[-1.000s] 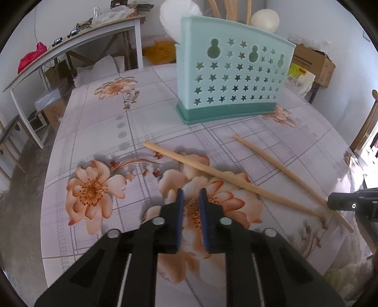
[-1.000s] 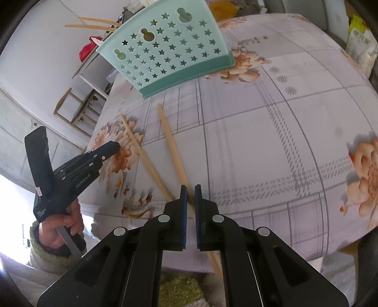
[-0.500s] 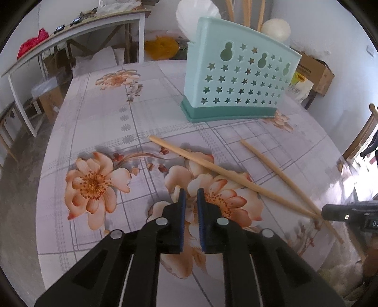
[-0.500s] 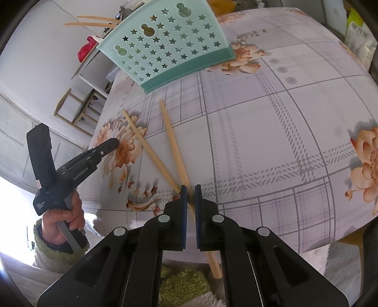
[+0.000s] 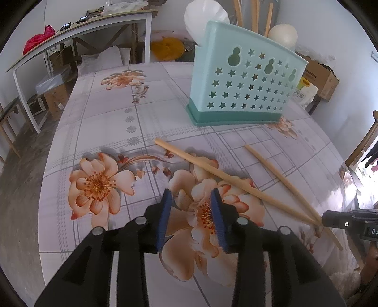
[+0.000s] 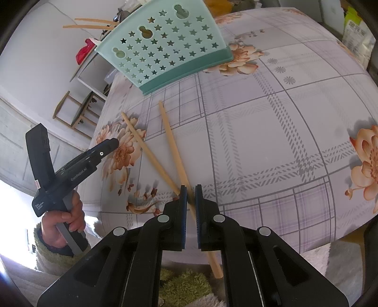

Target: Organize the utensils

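Two wooden chopsticks (image 5: 208,170) (image 5: 278,172) lie on the floral tablecloth and cross near the table's edge. The teal star-punched utensil holder (image 5: 241,94) stands behind them with several sticks (image 5: 254,14) poking out of its top. My left gripper (image 5: 191,192) hovers over an orange flower print short of the nearer chopstick; its jaws are opening and hold nothing. My right gripper (image 6: 191,186) is shut above the crossing. The right-hand chopstick (image 6: 172,144) shows through the slit between the pads, and its end overhangs the edge. I cannot tell if the pads touch it.
The table edge (image 6: 259,238) curves close under my right gripper, with green shaggy fabric (image 6: 186,285) below. A hand in a fuzzy sleeve (image 6: 61,219) holds the left gripper (image 6: 111,144). A white side table (image 5: 78,35) and cardboard boxes (image 5: 319,75) stand beyond.
My left gripper's jaws have spread apart from nearly shut, still over the flower print. The right gripper stays shut over the chopsticks' crossing.
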Demonstrator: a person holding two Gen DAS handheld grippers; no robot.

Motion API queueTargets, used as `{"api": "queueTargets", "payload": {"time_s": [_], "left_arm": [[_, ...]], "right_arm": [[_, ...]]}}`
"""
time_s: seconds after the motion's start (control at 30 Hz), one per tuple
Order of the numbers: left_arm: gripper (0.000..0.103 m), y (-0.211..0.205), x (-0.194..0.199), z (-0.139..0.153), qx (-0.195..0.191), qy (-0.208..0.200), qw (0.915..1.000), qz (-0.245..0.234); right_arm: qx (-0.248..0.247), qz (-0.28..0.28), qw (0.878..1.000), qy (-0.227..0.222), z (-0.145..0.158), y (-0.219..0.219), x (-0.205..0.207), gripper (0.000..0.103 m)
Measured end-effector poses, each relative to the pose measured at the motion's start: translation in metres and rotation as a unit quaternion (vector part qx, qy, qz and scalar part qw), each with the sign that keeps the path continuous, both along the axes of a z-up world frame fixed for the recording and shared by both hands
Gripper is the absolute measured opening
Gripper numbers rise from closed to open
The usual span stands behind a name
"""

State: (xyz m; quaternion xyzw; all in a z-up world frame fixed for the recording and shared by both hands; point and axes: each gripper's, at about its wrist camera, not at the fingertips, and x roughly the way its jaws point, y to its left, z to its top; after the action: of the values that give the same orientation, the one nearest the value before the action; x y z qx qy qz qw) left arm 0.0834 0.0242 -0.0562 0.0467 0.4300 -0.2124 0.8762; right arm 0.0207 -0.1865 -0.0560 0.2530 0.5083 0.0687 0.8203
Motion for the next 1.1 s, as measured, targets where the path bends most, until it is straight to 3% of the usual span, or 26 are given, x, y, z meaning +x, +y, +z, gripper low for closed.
{"api": "queueTargets", "payload": {"time_s": [0.17, 0.33, 0.6, 0.8, 1.1], "left_arm": [[0.041, -0.001, -0.001, 0.000, 0.003, -0.002, 1.0000, 0.000], [0.046, -0.002, 0.000, -0.001, 0.007, -0.003, 1.0000, 0.003], [0.054, 0.000, 0.003, -0.001, 0.011, -0.002, 0.9997, 0.019], [0.058, 0.000, 0.004, 0.003, -0.001, -0.010, 0.9996, 0.025], [0.058, -0.002, 0.013, 0.005, -0.082, 0.025, 0.9963, 0.011]], "right_arm": [[0.011, 0.005, 1.000, -0.002, 0.001, -0.001, 0.000, 0.015], [-0.004, 0.008, 1.000, -0.015, 0.008, -0.001, 0.001, 0.037], [-0.021, 0.008, 0.999, -0.033, 0.018, -0.014, 0.010, 0.040], [-0.041, 0.051, 0.997, -0.043, 0.015, 0.000, 0.039, 0.040], [-0.086, 0.122, 0.987, -0.060, 0.007, 0.040, 0.088, 0.036]]}}
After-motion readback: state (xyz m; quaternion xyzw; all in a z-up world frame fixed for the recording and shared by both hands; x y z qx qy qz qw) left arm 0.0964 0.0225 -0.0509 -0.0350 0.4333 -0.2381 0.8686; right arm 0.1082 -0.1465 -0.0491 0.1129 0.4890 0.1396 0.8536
